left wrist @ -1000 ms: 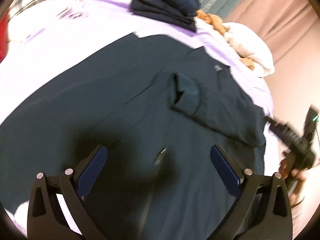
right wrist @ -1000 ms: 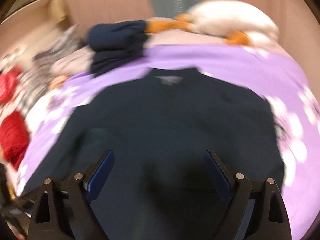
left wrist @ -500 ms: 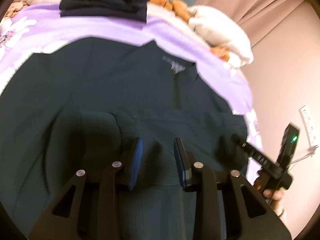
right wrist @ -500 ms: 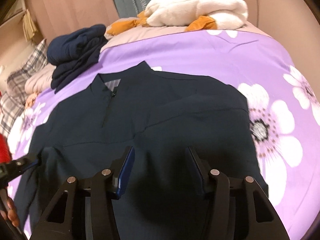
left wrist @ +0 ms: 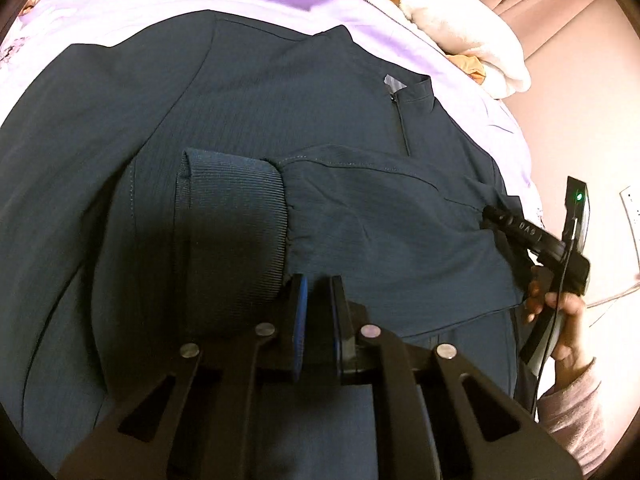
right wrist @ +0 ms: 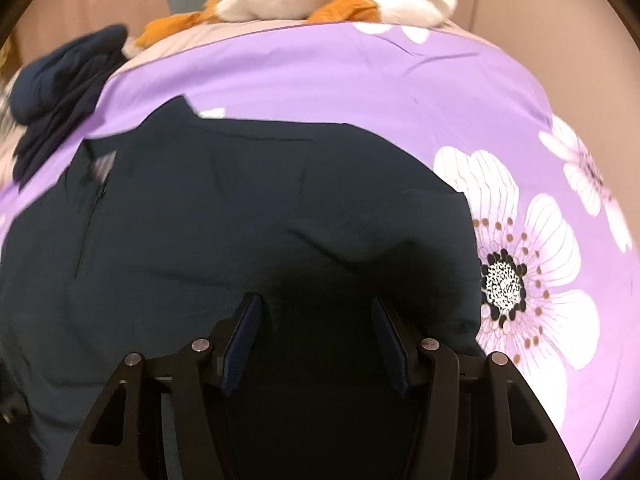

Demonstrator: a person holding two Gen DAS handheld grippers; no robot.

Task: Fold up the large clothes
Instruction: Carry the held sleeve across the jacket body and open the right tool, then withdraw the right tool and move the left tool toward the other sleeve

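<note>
dark jacket (left wrist: 248, 104) on purple bedspread (right wrist: 360, 80), left gripper (left wrist: 318, 312) jaws pinching its fabric, right gripper (right wrist: 316, 332) jaws half-wide

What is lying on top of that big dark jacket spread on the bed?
Its own sleeve, folded across the jacket with the ribbed cuff mid-chest. What lies beneath the sleeve is hidden.

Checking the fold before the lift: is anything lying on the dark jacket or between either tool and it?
Nothing visible does. The dark jacket lies spread on the purple floral bedspread, only its own sleeve cuff across it. The left tool is shut at the cuff; the right tool stands apart over the cloth.
</note>
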